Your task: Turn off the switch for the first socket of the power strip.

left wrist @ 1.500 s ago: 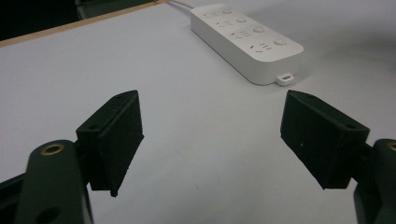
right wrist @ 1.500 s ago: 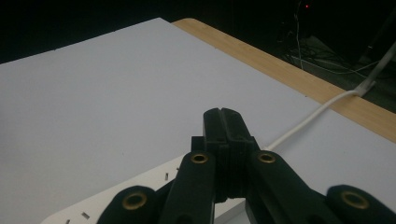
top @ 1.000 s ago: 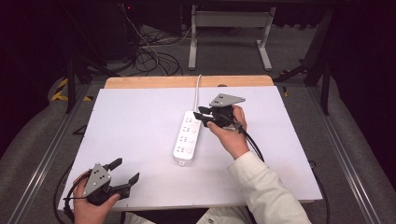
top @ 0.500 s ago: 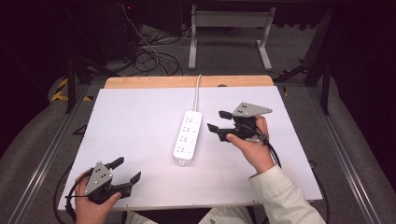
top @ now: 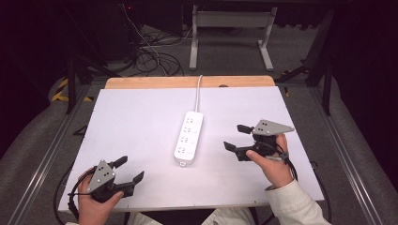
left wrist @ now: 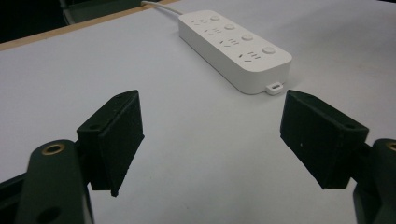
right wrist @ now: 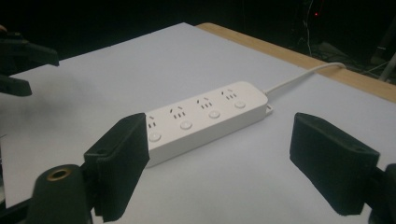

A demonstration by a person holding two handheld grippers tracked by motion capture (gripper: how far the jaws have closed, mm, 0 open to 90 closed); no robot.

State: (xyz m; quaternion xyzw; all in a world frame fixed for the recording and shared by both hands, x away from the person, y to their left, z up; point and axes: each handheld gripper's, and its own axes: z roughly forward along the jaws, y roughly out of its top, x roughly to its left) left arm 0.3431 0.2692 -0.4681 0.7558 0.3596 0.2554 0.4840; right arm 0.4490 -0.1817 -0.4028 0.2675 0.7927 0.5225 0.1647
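A white power strip (top: 188, 137) with several sockets lies flat in the middle of the white table (top: 141, 117), its cable (top: 199, 89) running off the far edge. To its right, a short way off, my right gripper (top: 233, 137) points at it. Its jaws have just been opening and stand wide with nothing between them. The right gripper view shows the strip (right wrist: 201, 119) beyond the right gripper (right wrist: 217, 158), untouched. My left gripper (top: 131, 168) rests open at the near left corner. Ahead of the left gripper (left wrist: 210, 135) lies the strip's near end (left wrist: 233, 44).
A wooden strip (top: 187, 82) edges the table's far side. Behind it, cables (top: 150, 56) lie on the floor beside a metal stand (top: 230, 37). Dark frame rails (top: 47, 154) run along both sides. My left gripper (right wrist: 18, 51) shows far off in the right gripper view.
My right gripper has drawn away from the power strip, rightward and toward the near edge, and its jaws have spread. The left gripper has not moved.
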